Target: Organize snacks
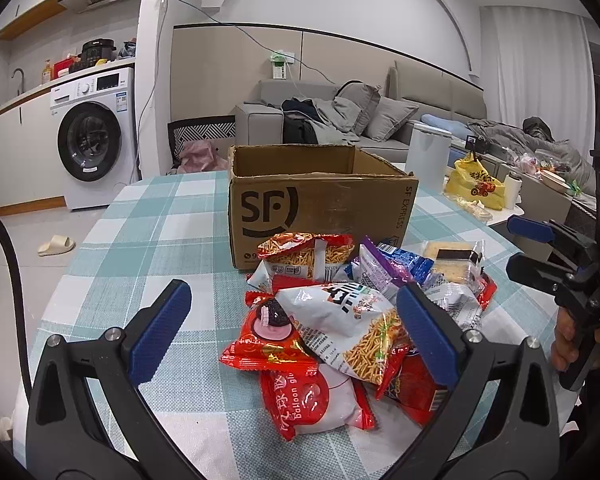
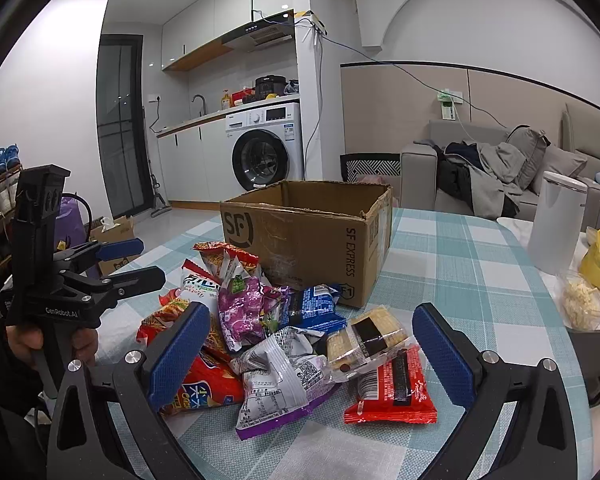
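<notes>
With both the left gripper (image 1: 294, 332) and right gripper (image 2: 312, 356) spread empty over the snack pile (image 1: 340, 320), we risk pinching several slippery packets together.

Glossy crinkled plastic snack packets (image 1: 340, 320); matt corrugated cardboard box (image 1: 320, 204); woven checked cloth on the bench (image 1: 140, 240); textured claw pads (image 2: 180, 348).

Room setting. A washing machine (image 2: 267, 148) stands under a white counter with a sink tap (image 2: 198, 101); a range hood (image 2: 260, 34) hangs above. A grey sofa (image 1: 384, 120) strewn with cushions and clothes lines the beige-panelled wall (image 2: 400, 96). White curtains (image 1: 540, 68) hang at right. The floor (image 1: 32, 248) is pale tile, bearing one slipper (image 1: 56, 245).
</notes>
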`<state>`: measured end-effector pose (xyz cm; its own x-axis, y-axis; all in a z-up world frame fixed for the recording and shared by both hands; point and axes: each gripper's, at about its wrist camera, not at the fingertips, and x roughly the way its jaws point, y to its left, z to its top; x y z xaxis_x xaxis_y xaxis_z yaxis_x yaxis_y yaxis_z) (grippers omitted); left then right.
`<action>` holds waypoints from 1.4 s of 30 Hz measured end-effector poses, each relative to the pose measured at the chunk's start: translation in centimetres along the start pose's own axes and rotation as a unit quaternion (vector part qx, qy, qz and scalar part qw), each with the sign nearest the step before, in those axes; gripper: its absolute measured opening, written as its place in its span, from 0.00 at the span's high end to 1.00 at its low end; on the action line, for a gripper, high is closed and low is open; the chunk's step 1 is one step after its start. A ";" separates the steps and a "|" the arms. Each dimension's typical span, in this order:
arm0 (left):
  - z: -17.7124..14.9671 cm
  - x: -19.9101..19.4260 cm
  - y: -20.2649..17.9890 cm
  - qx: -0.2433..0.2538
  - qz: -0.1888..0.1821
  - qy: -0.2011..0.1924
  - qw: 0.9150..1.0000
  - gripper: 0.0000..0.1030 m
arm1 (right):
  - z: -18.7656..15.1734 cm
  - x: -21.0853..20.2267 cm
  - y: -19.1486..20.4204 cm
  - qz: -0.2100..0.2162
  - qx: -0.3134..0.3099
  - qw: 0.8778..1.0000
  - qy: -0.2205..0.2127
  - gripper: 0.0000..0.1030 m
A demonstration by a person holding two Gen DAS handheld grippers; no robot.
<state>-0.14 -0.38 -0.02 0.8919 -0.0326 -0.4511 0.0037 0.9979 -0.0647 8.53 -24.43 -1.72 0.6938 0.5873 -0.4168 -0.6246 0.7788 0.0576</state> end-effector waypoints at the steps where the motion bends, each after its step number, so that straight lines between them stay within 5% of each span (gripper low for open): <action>1: 0.0 0.0 0.0 -0.001 0.001 0.001 1.000 0.01 | 0.0 0.0 0.0 0.000 0.000 1.000 0.000 0.00; 42: 0.0 0.7 0.3 -0.004 0.014 0.014 1.000 0.01 | 0.2 0.9 0.4 -0.010 -0.005 1.000 0.019 0.00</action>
<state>0.51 -0.10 -0.37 0.8789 -0.0053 -0.4769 -0.0253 0.9980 -0.0577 9.02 -23.55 -1.92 0.6927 0.5621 -0.4519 -0.6139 0.7884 0.0397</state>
